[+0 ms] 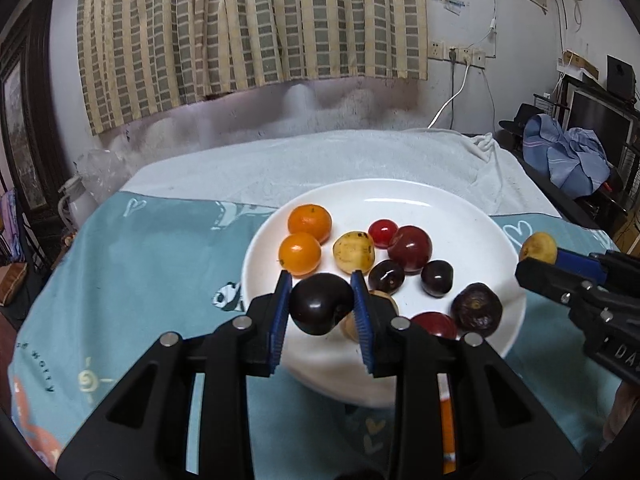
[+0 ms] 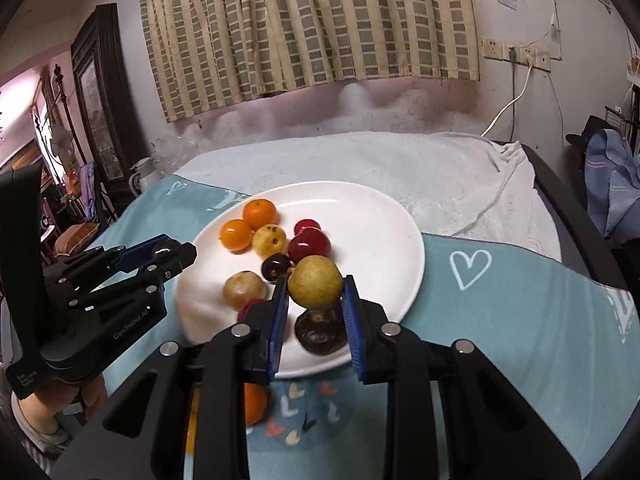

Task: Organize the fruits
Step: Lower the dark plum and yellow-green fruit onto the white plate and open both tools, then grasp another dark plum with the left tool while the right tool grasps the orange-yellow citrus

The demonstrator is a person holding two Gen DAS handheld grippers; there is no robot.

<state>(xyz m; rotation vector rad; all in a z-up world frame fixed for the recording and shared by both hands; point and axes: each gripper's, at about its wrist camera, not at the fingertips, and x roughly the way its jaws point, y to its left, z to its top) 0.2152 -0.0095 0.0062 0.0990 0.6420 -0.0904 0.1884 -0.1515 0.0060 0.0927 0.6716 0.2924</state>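
The left gripper (image 1: 320, 312) is clamped on a dark plum (image 1: 320, 303), its blue pads (image 1: 280, 316) pressed against both sides of the fruit, which hangs clear above the near edge of a white plate (image 1: 460, 204). The right gripper (image 2: 315, 314) is closed on a yellow-green fruit (image 2: 315, 281), likewise lifted off the plate and pinched between its 2 blue pads (image 2: 352, 320). In the left wrist view the right gripper sits off the plate's right rim with the yellow fruit at its tip; in the right wrist view the left gripper stands at the plate's left edge.

On the plate lie 2 oranges (image 1: 310, 222) side by side at the far left, a spotted yellow fruit (image 1: 354, 251) just beside them, a small red fruit (image 1: 383, 233), a large red plum (image 1: 410, 248), 2 dark cherries (image 1: 386, 276) and a wrinkled dark fruit (image 1: 476, 310) near the front rim. The plate rests on a teal blanket (image 1: 140, 264) printed with hearts, over a white towel (image 1: 320, 160). A checked curtain (image 1: 248, 28) hangs on the wall behind.
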